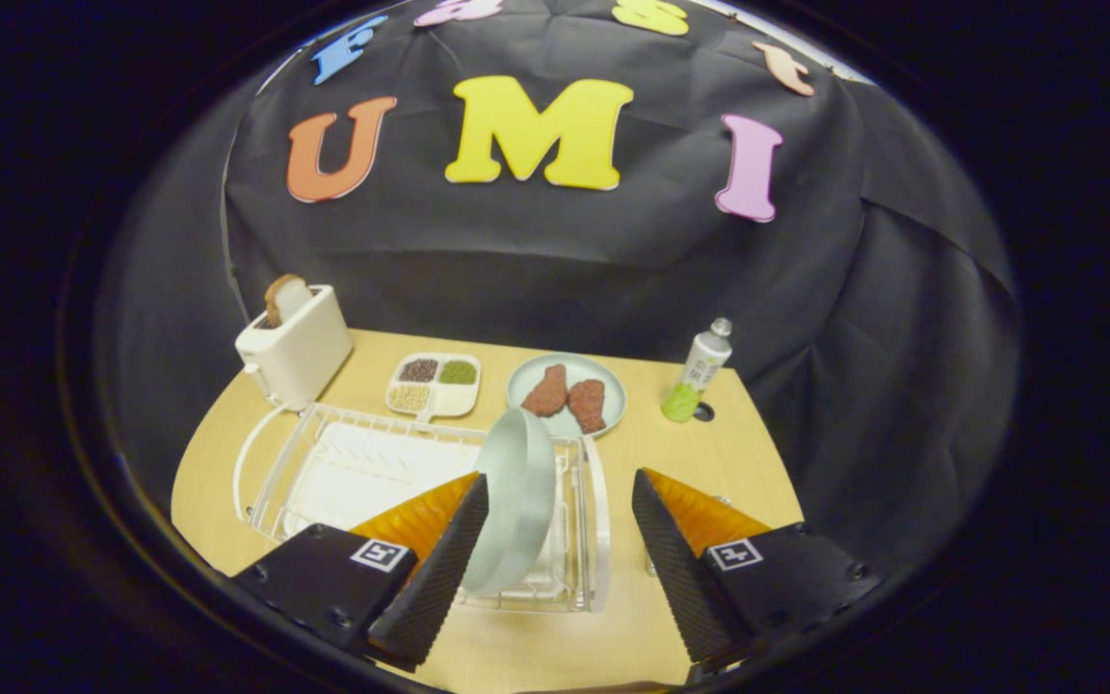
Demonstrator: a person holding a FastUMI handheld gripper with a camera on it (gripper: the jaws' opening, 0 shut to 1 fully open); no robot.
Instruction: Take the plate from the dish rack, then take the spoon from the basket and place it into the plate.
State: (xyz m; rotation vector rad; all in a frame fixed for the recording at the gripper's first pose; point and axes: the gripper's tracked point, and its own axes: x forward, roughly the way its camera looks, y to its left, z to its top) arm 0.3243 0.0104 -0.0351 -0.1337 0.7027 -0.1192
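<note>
- Gripper view: the claw (560, 540) has its two fingers spread wide apart, clamped on nothing
- The plate (516, 501), pale grey-green, stands on edge in the white wire dish rack (324, 472); it sits between the fingers, just beside the left finger (444, 569) and well apart from the right finger (675, 569); whether the left finger touches its rim I cannot tell
- The dish rack lies on the light wooden surface (700, 453), its near end reaching between the fingers
- Beyond the rack stands a white toaster (297, 349) with a slice of bread (283, 297) upright in its slot
- Near the toaster, beyond the rack, lies a white divided tray (434, 386) holding dark, green and pale grains in separate compartments
- Beside that tray rests a second pale plate (611, 390) carrying two reddish-brown pieces of food (567, 395)
- Past it stands a white and green bottle (700, 371), leaning slightly
</note>
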